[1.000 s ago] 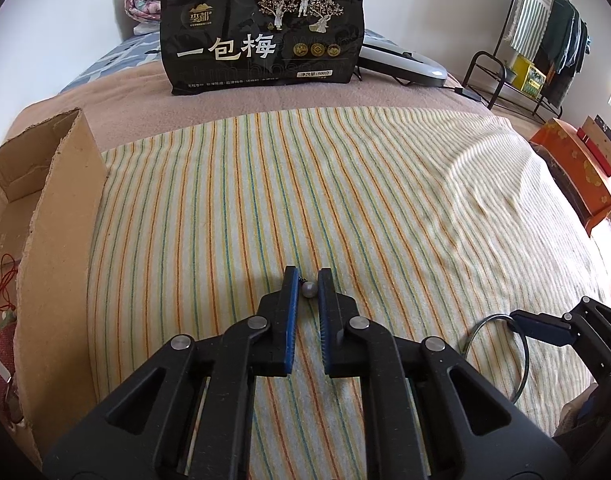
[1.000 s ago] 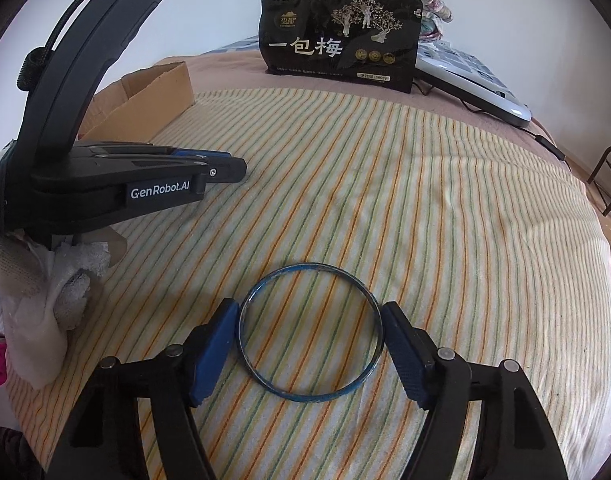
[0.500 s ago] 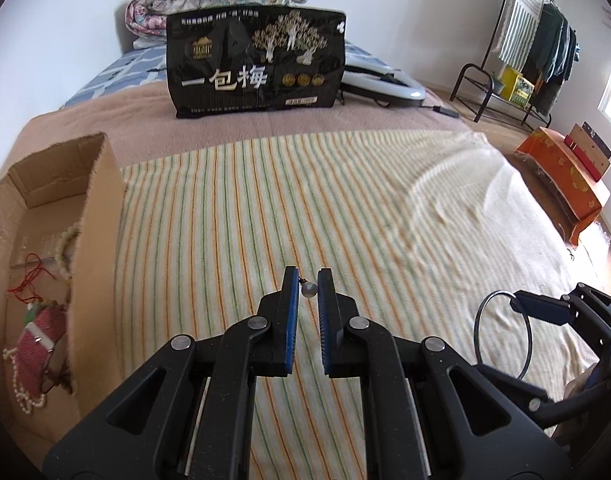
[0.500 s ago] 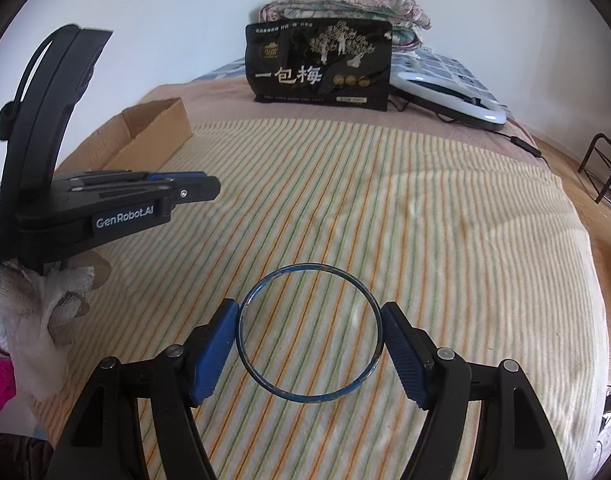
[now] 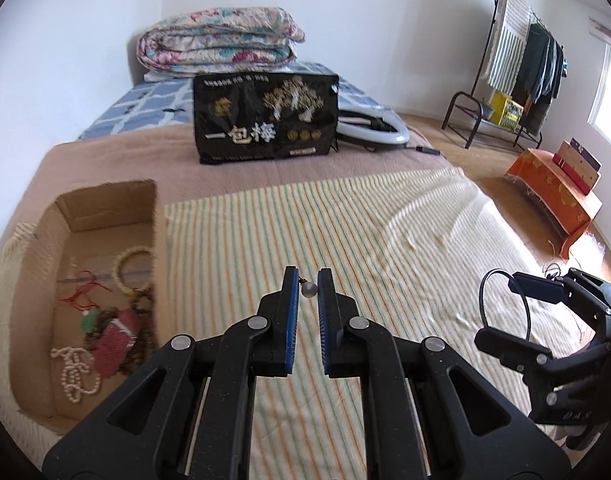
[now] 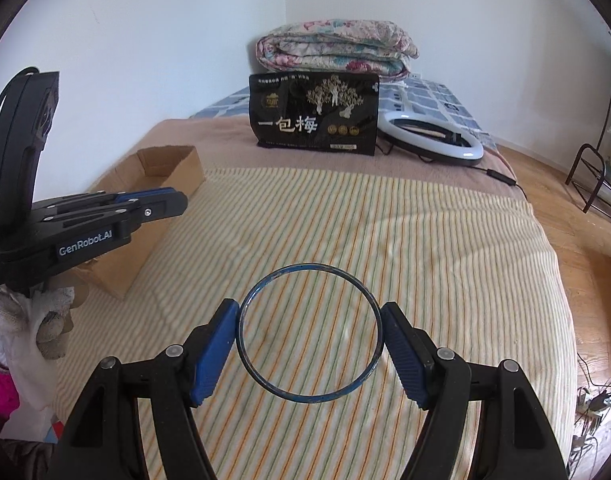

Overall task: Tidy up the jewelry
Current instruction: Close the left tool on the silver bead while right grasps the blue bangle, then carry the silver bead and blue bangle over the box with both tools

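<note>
My left gripper (image 5: pixel 306 278) is shut on a small grey bead pendant (image 5: pixel 308 289) and holds it above the striped cloth (image 5: pixel 345 232). My right gripper (image 6: pixel 310 332) is shut on a thin blue bangle (image 6: pixel 265 283), held flat between its blue pads above the cloth; it also shows in the left wrist view (image 5: pixel 501 304). An open cardboard box (image 5: pixel 85 208) stands to the left and holds a cream bangle (image 5: pixel 134 265), a white pearl string (image 5: pixel 75 372), red cord and a red pouch. The left gripper also shows in the right wrist view (image 6: pixel 161 204), next to the box (image 6: pixel 165 168).
A black snack bag (image 5: pixel 265 120) stands upright at the far side of the bed, with a ring light (image 6: pixel 429 136) beside it and a folded quilt (image 5: pixel 217 40) behind. An orange box (image 5: pixel 553 196) and a clothes rack (image 5: pixel 513 64) stand on the floor to the right.
Both grippers have risen from the cloth with the pendant and the bangle still held. The box's inside has come into the left wrist view.
</note>
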Action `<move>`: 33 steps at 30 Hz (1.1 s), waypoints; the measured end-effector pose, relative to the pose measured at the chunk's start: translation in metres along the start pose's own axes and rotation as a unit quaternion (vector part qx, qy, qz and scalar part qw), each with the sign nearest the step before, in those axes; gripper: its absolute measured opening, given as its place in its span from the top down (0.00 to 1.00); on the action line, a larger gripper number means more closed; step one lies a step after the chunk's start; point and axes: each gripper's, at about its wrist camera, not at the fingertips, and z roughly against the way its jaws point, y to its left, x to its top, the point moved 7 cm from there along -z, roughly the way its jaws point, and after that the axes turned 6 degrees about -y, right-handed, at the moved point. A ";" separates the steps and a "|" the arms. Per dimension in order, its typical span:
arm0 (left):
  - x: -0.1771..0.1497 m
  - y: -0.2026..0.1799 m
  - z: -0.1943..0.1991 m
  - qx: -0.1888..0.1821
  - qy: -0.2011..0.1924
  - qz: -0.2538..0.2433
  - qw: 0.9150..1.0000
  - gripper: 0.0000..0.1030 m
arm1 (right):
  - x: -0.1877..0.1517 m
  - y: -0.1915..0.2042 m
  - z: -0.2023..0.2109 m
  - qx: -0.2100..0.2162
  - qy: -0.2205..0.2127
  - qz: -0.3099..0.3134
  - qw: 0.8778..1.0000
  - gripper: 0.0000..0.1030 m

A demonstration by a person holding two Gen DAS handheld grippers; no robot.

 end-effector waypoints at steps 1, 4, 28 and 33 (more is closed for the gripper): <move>0.002 0.004 0.007 0.001 -0.005 0.002 1.000 0.93 | 0.004 0.003 0.004 0.000 -0.004 0.002 1.000 0.28; 0.007 0.013 0.021 0.006 -0.015 0.004 1.000 0.93 | 0.014 0.011 0.014 0.003 -0.014 0.006 1.000 0.28; 0.017 0.141 0.116 0.089 -0.067 0.022 0.994 0.93 | 0.107 0.127 -0.001 0.079 -0.056 0.048 0.994 0.28; 0.013 0.158 0.120 0.097 -0.066 0.030 0.993 0.93 | 0.122 0.149 -0.013 0.094 -0.057 0.056 0.992 0.28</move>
